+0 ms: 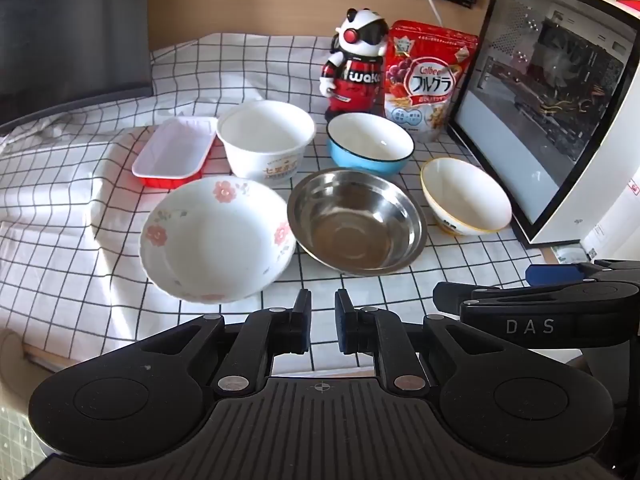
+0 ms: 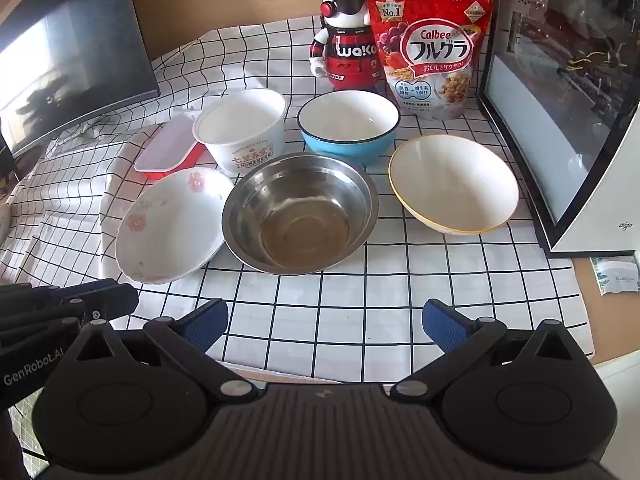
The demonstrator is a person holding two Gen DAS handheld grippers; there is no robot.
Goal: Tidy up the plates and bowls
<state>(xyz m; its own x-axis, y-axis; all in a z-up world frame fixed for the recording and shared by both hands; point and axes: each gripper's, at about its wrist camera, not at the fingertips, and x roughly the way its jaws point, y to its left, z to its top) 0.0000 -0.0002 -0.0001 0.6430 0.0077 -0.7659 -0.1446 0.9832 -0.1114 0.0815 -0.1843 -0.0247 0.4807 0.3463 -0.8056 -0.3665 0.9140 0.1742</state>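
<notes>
Left gripper (image 1: pixel 322 322) first: its fingers (image 1: pixel 301 320) are drawn close together with only a narrow slit between the pads, and nothing is caught in it. It hangs over the near edge of the surface (image 1: pixel 360 288), just short of the flowered bowl (image 1: pixel 218 240). Over on the right gripper (image 2: pixel 325 326), the fingers (image 2: pixel 210 320) are spread wide, blue pads showing, empty too, with bare checked cloth (image 2: pixel 304 320) between them.

Out ahead, the steel bowl (image 2: pixel 300 210) sits dead centre in the near row, its rim touching the flowered bowl on its left, which leans tilted on the rumpled cloth. To the right and apart from it, the yellow-rimmed bowl (image 2: pixel 454 184) tilts as well. Behind them, the blue bowl (image 2: pixel 348 126) stands upright, the white paper tub (image 2: pixel 242 130) beside it, and the red tray (image 2: pixel 170 148) tucked against the tub's left side.

At the back, a panda figure (image 2: pixel 346 36) and a red cereal bag (image 2: pixel 434 44) stand side by side. A glass-sided computer case (image 2: pixel 568 92) walls off the right; a dark monitor (image 2: pixel 68 64) fills the left.
</notes>
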